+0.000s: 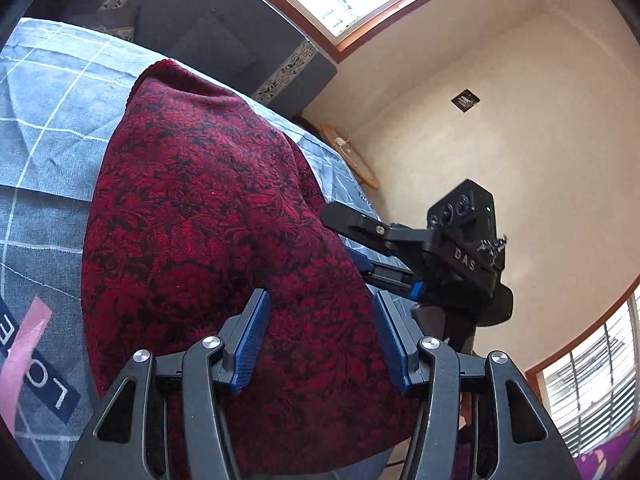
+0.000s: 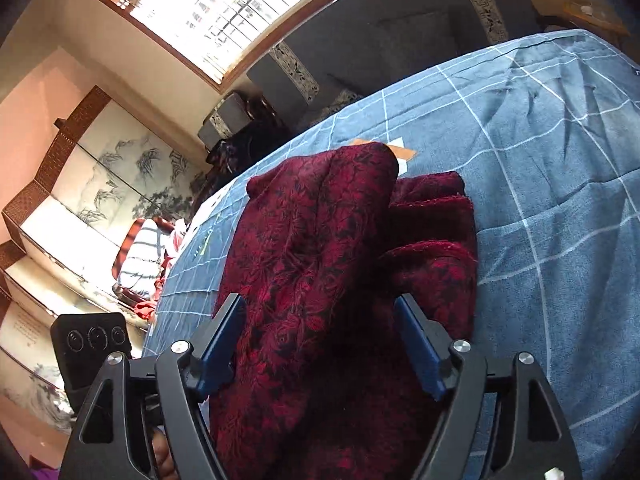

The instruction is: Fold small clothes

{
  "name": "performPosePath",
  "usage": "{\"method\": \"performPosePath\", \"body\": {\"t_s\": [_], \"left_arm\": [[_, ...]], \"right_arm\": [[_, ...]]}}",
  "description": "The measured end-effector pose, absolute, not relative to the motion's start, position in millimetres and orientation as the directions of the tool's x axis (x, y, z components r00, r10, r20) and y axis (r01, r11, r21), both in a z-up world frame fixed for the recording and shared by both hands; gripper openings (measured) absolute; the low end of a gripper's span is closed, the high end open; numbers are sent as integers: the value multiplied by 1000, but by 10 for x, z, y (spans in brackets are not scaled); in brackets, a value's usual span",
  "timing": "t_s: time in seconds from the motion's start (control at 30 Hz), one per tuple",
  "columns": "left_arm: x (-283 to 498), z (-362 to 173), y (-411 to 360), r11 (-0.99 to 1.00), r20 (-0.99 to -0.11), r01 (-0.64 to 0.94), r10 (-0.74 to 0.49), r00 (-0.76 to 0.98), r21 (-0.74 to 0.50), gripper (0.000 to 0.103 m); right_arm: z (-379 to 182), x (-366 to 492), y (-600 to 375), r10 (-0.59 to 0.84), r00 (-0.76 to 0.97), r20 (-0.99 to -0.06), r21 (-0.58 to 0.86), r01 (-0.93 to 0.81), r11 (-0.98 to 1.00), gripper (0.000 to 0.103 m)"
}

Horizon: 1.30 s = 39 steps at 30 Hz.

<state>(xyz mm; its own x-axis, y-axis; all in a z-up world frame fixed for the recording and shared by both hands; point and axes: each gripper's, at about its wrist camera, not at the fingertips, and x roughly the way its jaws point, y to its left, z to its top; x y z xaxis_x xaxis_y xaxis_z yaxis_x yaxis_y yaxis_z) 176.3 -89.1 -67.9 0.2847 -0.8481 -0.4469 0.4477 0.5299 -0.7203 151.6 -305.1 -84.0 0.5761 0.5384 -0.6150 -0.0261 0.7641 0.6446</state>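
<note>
A dark red garment with a black floral pattern (image 1: pixel 216 220) lies on the blue checked bedspread (image 1: pixel 52 120). My left gripper (image 1: pixel 320 340) is open, its blue pads on either side of the garment's near part. The right gripper (image 1: pixel 360 248) shows in the left wrist view at the cloth's right edge. In the right wrist view the garment (image 2: pixel 320 240) is bunched and partly folded over itself. My right gripper (image 2: pixel 320 344) is open with the cloth between its fingers. The left gripper's body (image 2: pixel 92 344) shows at the lower left there.
The bedspread (image 2: pixel 540 160) has a pink and navy printed patch (image 1: pixel 28 360). A dark headboard (image 1: pixel 224 32) stands behind the bed. A round wooden stool (image 1: pixel 352 156) is beside it. Striped and red clothes (image 2: pixel 140 256) lie off the bed's left edge.
</note>
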Motion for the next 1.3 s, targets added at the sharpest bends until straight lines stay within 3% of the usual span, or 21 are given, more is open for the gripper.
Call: {"method": "performPosePath", "body": {"t_s": [0.07, 0.1, 0.13, 0.33, 0.5, 0.67, 0.77, 0.8, 0.83, 0.9, 0.97, 1.0, 1.03, 1.07, 1.23, 1.3], "left_arm": [[1711, -662, -902, 546, -455, 457, -838, 302, -702, 55], [1688, -651, -907, 557, -461, 462, -830, 313, -690, 56], [1667, -634, -917, 569, -467, 468, -822, 326, -676, 56], [1552, -664, -1033, 569, -465, 501, -822, 328, -652, 65], [1589, -947, -1155, 588, -525, 477, -806, 274, -653, 67], [1638, -1055, -1151, 575, -511, 469, -816, 271, -670, 67], [1671, -1041, -1148, 578, -515, 463, -814, 269, -672, 67], [1676, -1034, -1145, 579, -514, 463, -814, 271, -672, 67], [1685, -1024, -1144, 580, -514, 462, -813, 273, -671, 67], [1693, -1014, -1136, 583, -516, 458, -811, 277, -671, 67], [1663, -1000, -1071, 586, -511, 447, -809, 289, -676, 67], [1653, -962, -1055, 589, -508, 440, -808, 299, -678, 67], [1649, -917, -1030, 592, -503, 434, -806, 313, -679, 67], [1648, -867, -1000, 596, -496, 431, -803, 330, -678, 67], [1594, -694, -946, 572, -451, 447, -819, 355, -687, 68], [1594, -749, -1028, 574, -475, 463, -819, 324, -675, 69]], "right_arm": [[-883, 1588, -3009, 568, 565, -599, 666, -43, 745, 53], [-889, 1616, -2988, 560, 564, -607, 655, -43, 754, 25], [-856, 1620, -2990, 552, 577, -602, 649, -49, 759, 21], [-540, 1187, -3170, 486, 697, -527, 621, -75, 781, 17], [-741, 741, -3442, 397, 720, -569, 598, 31, 801, 17], [-1100, 520, -3663, 388, 694, -607, 629, 121, 768, 14], [-993, 602, -3711, 456, 722, -520, 707, 64, 704, 18], [-945, 680, -3707, 476, 722, -502, 721, 46, 691, 25], [-892, 770, -3655, 486, 715, -502, 717, 30, 696, 40], [-854, 999, -3524, 502, 686, -527, 695, 7, 719, 52], [-890, 1207, -3372, 542, 645, -539, 699, -17, 715, 52], [-912, 1308, -3298, 535, 629, -564, 675, -22, 738, 48], [-927, 1379, -3222, 504, 620, -601, 632, -17, 775, 24], [-928, 1413, -3169, 499, 612, -613, 616, -23, 787, 15], [-536, 959, -3197, 444, 736, -511, 596, -69, 800, 14], [-505, 734, -3270, 409, 763, -501, 593, -42, 804, 14]]}}
